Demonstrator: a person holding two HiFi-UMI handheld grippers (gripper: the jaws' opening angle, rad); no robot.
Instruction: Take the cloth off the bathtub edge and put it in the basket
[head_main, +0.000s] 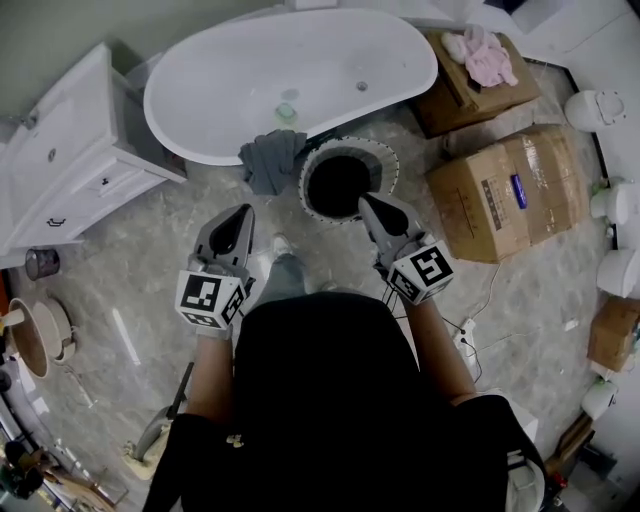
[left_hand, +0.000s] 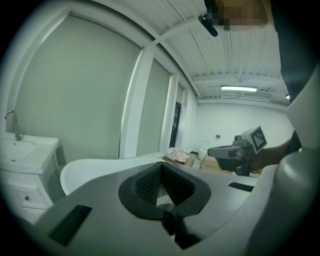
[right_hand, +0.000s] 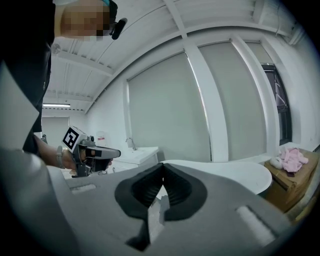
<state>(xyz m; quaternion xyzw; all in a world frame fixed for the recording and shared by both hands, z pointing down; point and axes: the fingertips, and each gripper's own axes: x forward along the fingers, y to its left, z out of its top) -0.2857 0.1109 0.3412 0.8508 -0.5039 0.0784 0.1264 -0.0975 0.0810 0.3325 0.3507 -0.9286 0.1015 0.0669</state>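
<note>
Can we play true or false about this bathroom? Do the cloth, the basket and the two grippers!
1. The grey cloth hangs over the edge of the bathtub. True.
2. The basket stands right beside the bathtub. True.
3. The left gripper is holding the grey cloth. False: it and the right gripper are both shut on nothing, and neither has reached the cloth.
4. The pink cloth lies inside the bathtub. False: it lies on a cardboard box.

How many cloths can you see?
2: the grey cloth draped over the edge of the bathtub, and a pink cloth on the cardboard box at top right. More could be hidden.
</note>
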